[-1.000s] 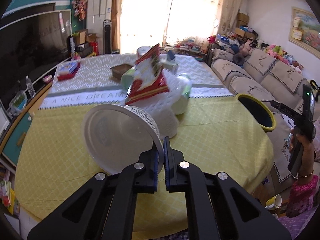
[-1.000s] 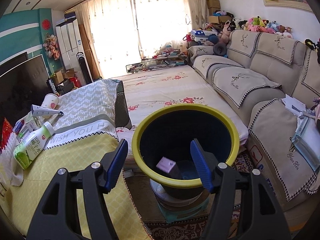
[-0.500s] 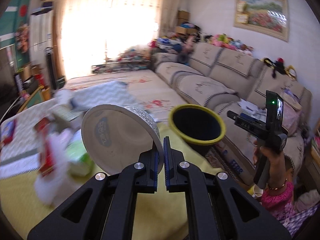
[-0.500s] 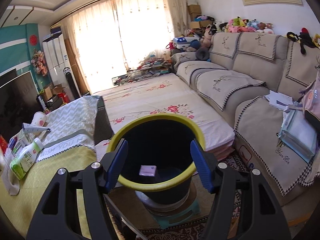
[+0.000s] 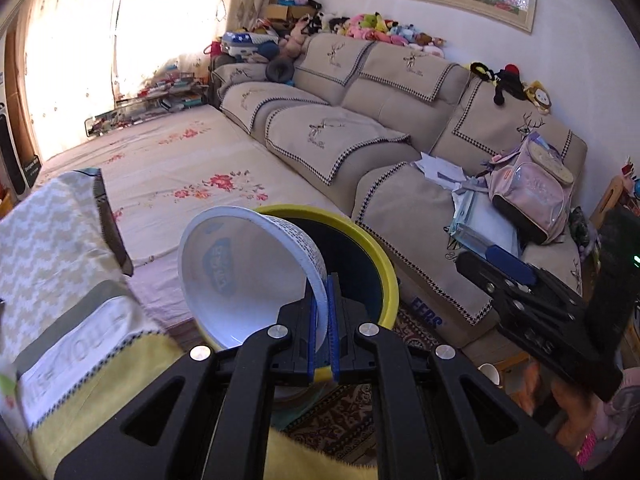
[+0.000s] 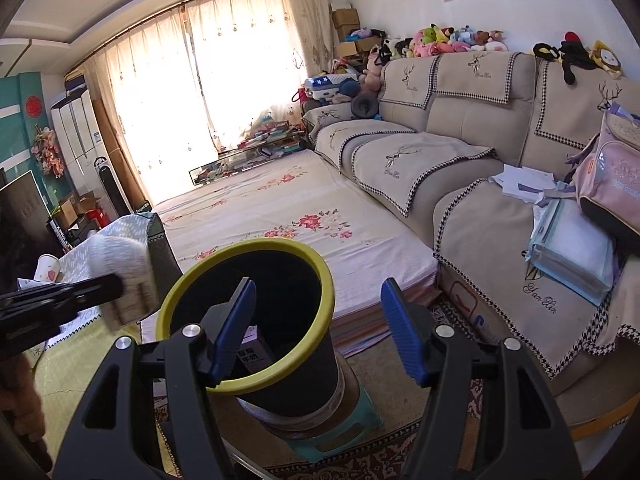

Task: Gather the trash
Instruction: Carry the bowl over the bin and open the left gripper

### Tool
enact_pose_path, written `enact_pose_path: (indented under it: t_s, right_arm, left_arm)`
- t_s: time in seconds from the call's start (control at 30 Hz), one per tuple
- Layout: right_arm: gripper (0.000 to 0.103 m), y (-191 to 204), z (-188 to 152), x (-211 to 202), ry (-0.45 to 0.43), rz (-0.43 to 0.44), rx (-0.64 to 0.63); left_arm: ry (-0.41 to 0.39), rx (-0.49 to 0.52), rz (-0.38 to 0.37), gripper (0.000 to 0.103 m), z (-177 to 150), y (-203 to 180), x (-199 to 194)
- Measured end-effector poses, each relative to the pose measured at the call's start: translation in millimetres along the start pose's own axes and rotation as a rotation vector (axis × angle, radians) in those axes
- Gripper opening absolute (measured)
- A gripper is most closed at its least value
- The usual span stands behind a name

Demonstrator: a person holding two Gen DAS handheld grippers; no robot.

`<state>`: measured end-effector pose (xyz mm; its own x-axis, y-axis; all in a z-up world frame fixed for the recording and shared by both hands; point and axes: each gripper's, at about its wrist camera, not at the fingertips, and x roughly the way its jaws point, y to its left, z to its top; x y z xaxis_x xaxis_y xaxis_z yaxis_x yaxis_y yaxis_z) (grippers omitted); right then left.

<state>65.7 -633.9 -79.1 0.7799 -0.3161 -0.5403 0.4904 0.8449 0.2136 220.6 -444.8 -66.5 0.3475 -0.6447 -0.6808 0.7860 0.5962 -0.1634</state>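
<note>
The left tongs are pinched tight on the rim of a white paper bowl, which tilts on its side with its mouth toward the camera. Directly behind the bowl, at about 1 o'clock from the tongs, stands the black trash bin with a yellow rim. The right tongs are spread wide and grip nothing; the bin sits between and below their blue pads on a green stool, a small carton inside it. A beige sofa lies at 2 o'clock.
</note>
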Motion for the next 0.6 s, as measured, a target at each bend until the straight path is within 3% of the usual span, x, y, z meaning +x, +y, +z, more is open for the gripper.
enact_pose_path:
  t_s: [0.13, 0.2, 0.3, 0.5, 0.6]
  right_arm:
    - [0.062, 1, -2, 8, 0.018, 0.007, -0.002]
    - [0.062, 4, -4, 11, 0.026, 0.011, -0.004]
    - [0.062, 8, -5, 12, 0.032, 0.017, -0.011]
    - [0.062, 16, -7, 13, 0.038, 0.025, -0.024]
    - [0.062, 22, -9, 13, 0.045, 0.039, -0.033]
  left_arm:
    - [0.033, -0.016, -0.004, 0.014, 7, 3, 38]
    - [0.03, -0.014, -0.007, 0.022, 8, 5, 42]
    - [0.009, -0.022, -0.017, 0.023, 15, 6, 42]
    - [-0.085, -0.048, -0.026, 0.028, 7, 12, -25]
    - [-0.148, -0.098, -0.038, 0.042, -4, 21, -71]
